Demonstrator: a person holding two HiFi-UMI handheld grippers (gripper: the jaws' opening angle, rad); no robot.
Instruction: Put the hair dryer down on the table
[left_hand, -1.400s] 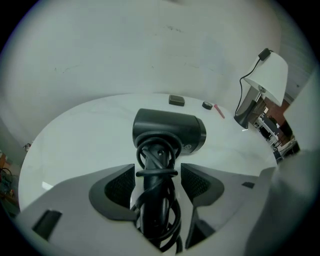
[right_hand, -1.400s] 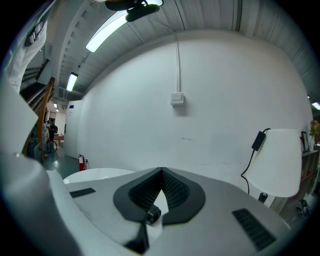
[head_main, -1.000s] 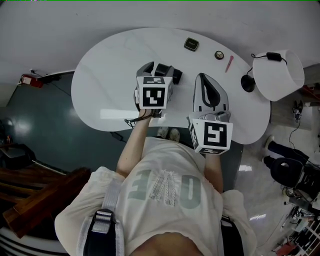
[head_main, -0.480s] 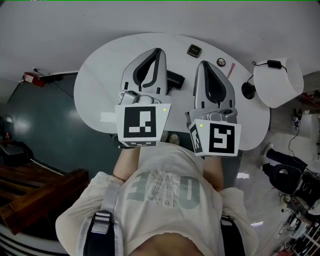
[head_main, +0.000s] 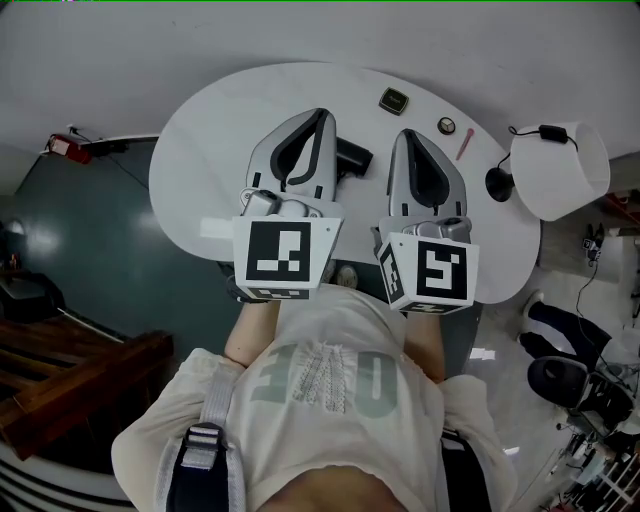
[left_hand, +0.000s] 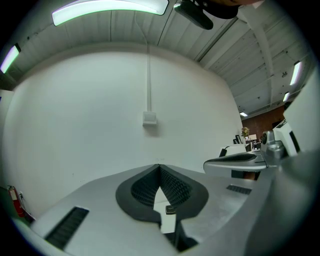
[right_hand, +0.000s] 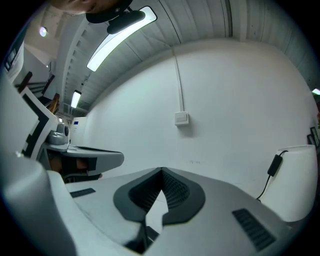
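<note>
hair dryer (head_main: 352, 158) sits on the table (head_main: 200, 150), left gripper (head_main: 322, 114) and right gripper (head_main: 405, 134) pinched together empty, but one sloppy left swing could knock it sideways

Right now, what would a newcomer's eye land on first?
The left gripper and right gripper, both shut and empty, dominate the middle above a white oval table. A dark hair dryer lies on it between them; a white lampshade sits at right.
</note>
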